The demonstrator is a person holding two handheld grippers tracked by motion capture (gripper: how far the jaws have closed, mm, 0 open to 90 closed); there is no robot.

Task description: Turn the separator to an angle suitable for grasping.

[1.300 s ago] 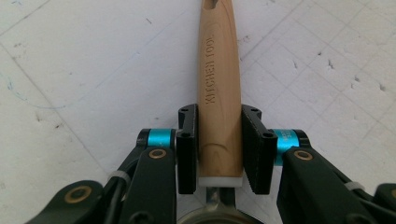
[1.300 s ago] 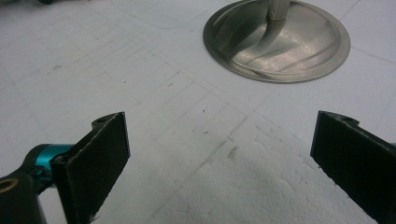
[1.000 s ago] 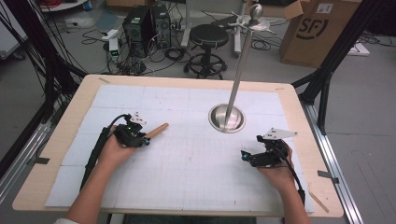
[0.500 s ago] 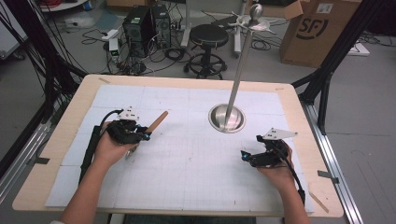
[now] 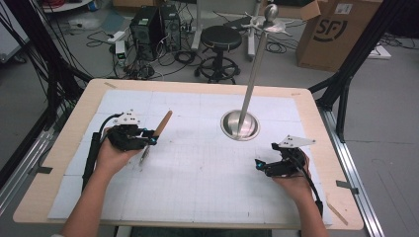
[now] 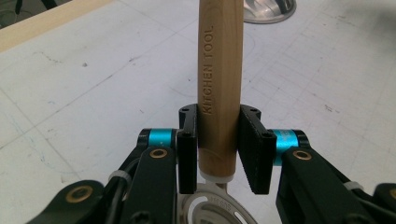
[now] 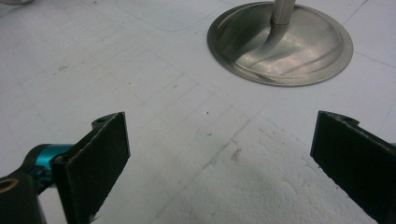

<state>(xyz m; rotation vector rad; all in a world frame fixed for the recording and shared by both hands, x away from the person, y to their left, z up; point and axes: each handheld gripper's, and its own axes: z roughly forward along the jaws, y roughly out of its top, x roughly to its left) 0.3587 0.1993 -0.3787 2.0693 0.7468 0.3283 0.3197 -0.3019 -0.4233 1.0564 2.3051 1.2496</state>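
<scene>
Left gripper [image 6: 218, 149] is clamped on the wooden handle [image 6: 219, 84] of a kitchen tool, near its metal end [image 6: 212, 205]: stiff, light, head-heavy; this low grip looks secure. Right gripper [image 7: 219, 154] rests with jaws wide apart before the stand base [image 7: 280, 44].

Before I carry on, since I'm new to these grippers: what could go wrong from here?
The left gripper clamps the wooden-handled kitchen tool near its metal end, so the long handle could pivot or slip. Swung towards the metal stand, the handle might knock its pole. The right gripper is open, offering no support.
</scene>
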